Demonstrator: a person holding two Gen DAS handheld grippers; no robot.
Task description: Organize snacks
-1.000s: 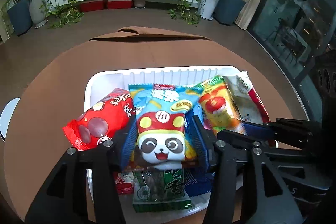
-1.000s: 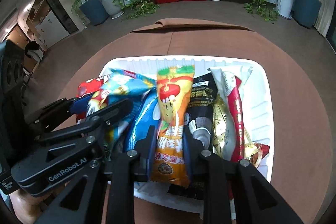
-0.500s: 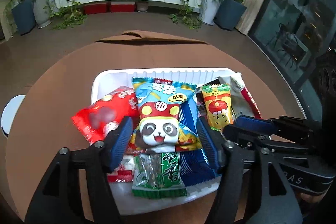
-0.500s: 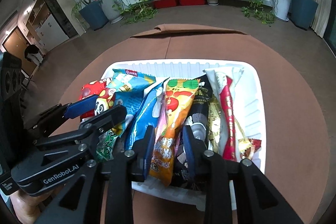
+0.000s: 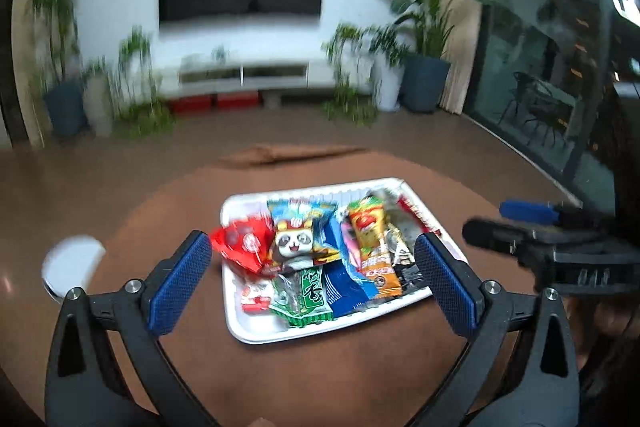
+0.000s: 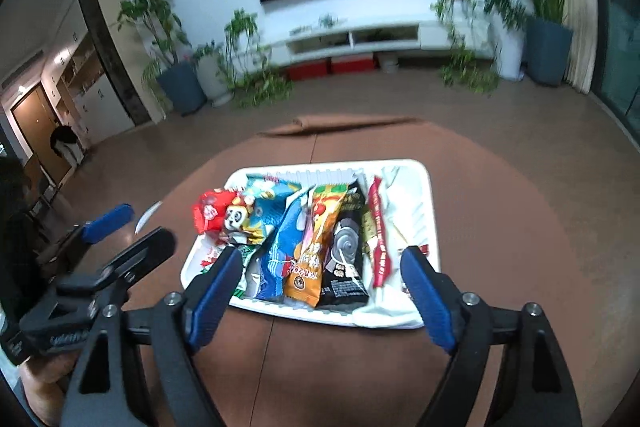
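Note:
A white tray (image 5: 239,323) on the round brown table holds several snack packs lying side by side. Among them are a red pack (image 5: 240,241), a panda pack (image 5: 294,241), an orange pack (image 5: 370,247) and a green pack (image 5: 306,293). The tray (image 6: 426,195) also shows in the right wrist view, with the panda pack (image 6: 240,215), the orange pack (image 6: 316,243) and a black pack (image 6: 346,247). My left gripper (image 5: 312,275) is open and empty, held back above the tray's near edge. My right gripper (image 6: 320,277) is open and empty, likewise pulled back.
A white round object (image 5: 74,261) sits at the table's left edge. The brown tablecloth (image 6: 500,227) surrounds the tray. Beyond the table are a TV wall, a low white cabinet (image 6: 352,39) and potted plants. A glass door is on the right.
Both grippers have opened wide, let go of the panda pack and the orange pack, and drawn back and up from the tray. The packs now lie in the tray.

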